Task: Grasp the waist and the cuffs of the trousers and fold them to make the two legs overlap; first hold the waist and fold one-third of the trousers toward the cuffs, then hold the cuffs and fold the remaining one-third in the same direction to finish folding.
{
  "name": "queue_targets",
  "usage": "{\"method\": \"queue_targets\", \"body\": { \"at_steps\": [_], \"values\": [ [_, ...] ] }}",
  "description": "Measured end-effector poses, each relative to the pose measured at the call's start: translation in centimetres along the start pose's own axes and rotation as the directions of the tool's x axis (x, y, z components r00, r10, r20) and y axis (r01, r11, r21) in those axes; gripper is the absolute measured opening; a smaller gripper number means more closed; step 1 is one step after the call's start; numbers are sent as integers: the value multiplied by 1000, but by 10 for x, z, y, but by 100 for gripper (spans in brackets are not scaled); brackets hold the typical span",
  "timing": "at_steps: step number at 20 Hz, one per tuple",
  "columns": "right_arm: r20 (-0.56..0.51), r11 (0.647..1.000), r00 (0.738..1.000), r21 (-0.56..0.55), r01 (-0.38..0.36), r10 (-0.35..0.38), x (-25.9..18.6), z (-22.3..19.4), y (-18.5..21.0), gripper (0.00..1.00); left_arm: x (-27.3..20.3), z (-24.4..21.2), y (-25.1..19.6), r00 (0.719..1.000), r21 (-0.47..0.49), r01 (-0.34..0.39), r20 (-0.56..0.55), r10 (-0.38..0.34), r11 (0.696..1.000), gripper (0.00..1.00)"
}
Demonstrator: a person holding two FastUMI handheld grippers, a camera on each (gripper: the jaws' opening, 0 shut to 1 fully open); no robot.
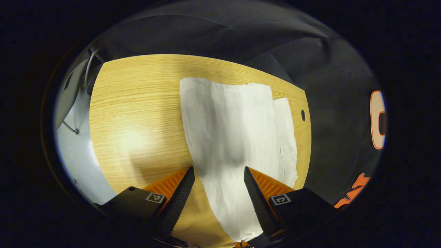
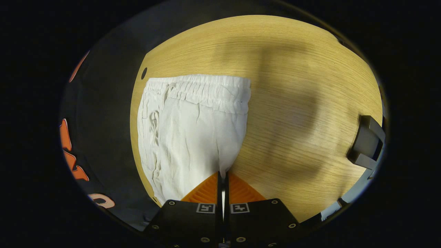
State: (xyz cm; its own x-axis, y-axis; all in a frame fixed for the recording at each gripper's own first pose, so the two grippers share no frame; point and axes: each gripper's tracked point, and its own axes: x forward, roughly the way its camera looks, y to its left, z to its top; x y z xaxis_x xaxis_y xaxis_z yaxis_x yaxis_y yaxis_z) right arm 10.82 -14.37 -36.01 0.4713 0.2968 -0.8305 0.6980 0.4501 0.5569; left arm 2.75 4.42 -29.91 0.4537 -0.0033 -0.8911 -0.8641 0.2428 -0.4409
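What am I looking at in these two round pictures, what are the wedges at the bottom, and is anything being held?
Each picture comes from a small camera riding on a handheld two-finger gripper; a person carries one in each hand. The wedges are that gripper's own fingers.

In the left gripper view, the left gripper is open above the trousers, which lie flat on a wooden table. This end shows the legs, one overlapping the other.

In the right gripper view, the right gripper is shut on an edge of the trousers, pinching the cloth. Beyond it is the gathered waist with its drawstring.

Nothing else lies on the table.
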Motion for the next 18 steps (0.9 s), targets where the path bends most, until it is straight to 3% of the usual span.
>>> {"method": "queue_targets", "body": {
  "at_steps": [2,3,5,7,9,13,18],
  "values": [
    [-2,1000,1000,-2,-2,2,-1,0,-1,2,2,0,-1,1000,14,1,-17,-1,1000,87],
    [-4,1000,1000,-3,-3,3,0,0,-1,1,3,0,-3,1000,18,2,-14,-1,1000,89],
    [-3,1000,1000,-3,-5,5,-1,1,-1,2,7,0,-2,1000,23,-8,-22,8,1000,76],
    [-1,1000,1000,-1,-9,9,0,1,-1,2,14,-3,6,998,-13,-48,-30,48,999,40],
    [2,1000,1000,3,-14,14,0,1,0,2,15,-2,2,999,-29,-27,-35,26,999,7],
    [6,1000,1000,2,-17,17,-2,2,0,2,17,13,2,999,-16,-50,-21,50,999,5],
    [25,993,995,-68,-100,102,-30,2,23,1,-9,14,-12,1000,44,-5,-5,6,999,4]
  ]
}}
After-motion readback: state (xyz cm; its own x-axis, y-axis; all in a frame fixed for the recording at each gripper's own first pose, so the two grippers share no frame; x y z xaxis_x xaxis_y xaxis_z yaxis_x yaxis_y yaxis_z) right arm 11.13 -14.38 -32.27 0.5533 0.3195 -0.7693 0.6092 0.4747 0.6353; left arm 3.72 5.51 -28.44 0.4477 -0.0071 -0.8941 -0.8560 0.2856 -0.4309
